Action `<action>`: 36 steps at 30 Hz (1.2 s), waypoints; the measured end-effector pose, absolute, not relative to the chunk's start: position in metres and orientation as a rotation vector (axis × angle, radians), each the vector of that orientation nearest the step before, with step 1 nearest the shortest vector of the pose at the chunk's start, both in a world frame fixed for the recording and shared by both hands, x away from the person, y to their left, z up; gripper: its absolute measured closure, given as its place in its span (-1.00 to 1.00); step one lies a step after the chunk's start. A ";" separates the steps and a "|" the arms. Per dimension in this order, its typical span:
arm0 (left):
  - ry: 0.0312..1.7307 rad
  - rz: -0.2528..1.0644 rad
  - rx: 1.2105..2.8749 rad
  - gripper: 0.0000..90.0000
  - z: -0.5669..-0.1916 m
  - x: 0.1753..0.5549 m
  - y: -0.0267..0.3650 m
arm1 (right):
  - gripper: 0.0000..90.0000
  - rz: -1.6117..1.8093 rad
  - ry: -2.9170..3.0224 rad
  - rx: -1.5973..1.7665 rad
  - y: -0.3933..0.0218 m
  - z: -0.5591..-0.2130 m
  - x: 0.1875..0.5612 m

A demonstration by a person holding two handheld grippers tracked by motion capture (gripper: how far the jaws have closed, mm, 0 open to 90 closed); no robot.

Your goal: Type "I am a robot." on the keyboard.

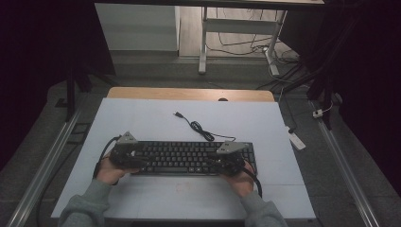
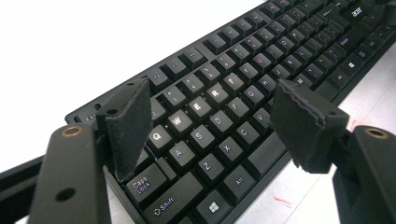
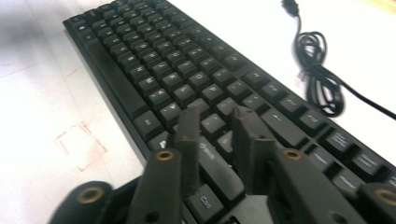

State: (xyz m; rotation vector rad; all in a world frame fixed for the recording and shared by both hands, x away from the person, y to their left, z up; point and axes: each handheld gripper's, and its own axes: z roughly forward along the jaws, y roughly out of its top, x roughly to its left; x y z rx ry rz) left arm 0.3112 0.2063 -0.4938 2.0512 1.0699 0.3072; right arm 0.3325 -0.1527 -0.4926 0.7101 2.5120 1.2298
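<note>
A black keyboard lies across the near middle of the white table top. Its black cable runs off the back in a coiled bundle and ends in a USB plug. My left gripper sits at the keyboard's left end. In the left gripper view its jaws stand wide open above the letter keys, holding nothing. At the keyboard's right end is my right gripper. Its jaws are drawn close with a narrow gap, low over the keys, with nothing gripped. The cable bundle lies beyond it.
Faint red square marks lie on the table in front of the keyboard. A small white device rests off the table's right edge. A strip of wooden desk borders the back, with a desk frame and floor cables behind.
</note>
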 end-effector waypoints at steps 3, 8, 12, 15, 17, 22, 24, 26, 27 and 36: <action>1.068 0.309 2.055 -0.34 -0.494 0.311 0.206 | 0.88 1.242 2.536 0.687 -0.148 -0.493 0.333; 1.066 0.312 2.056 -0.34 -0.494 0.311 0.205 | 0.99 1.251 2.550 0.661 -0.143 -0.492 0.332; 1.067 0.310 2.058 -0.34 -0.494 0.311 0.205 | 0.99 1.251 2.557 0.651 -0.138 -0.492 0.332; 1.065 0.308 2.061 -0.35 -0.495 0.311 0.204 | 0.99 1.257 2.562 0.645 -0.132 -0.492 0.333; 1.066 0.307 2.059 -0.35 -0.494 0.311 0.204 | 0.99 1.254 2.571 0.634 -0.127 -0.492 0.334; 1.063 0.306 2.056 -0.35 -0.494 0.311 0.203 | 0.99 1.241 2.592 0.608 -0.115 -0.494 0.334; 1.064 0.307 2.057 -0.35 -0.494 0.311 0.203 | 0.99 1.253 2.595 0.604 -0.109 -0.495 0.335; 1.065 0.307 2.057 -0.36 -0.494 0.311 0.203 | 0.99 1.250 2.601 0.597 -0.103 -0.495 0.337; 1.064 0.307 2.057 -0.36 -0.494 0.311 0.203 | 0.99 1.249 2.606 0.591 -0.099 -0.496 0.338; 1.064 0.310 2.057 -0.36 -0.494 0.311 0.203 | 0.99 1.215 2.650 0.563 -0.073 -0.505 0.343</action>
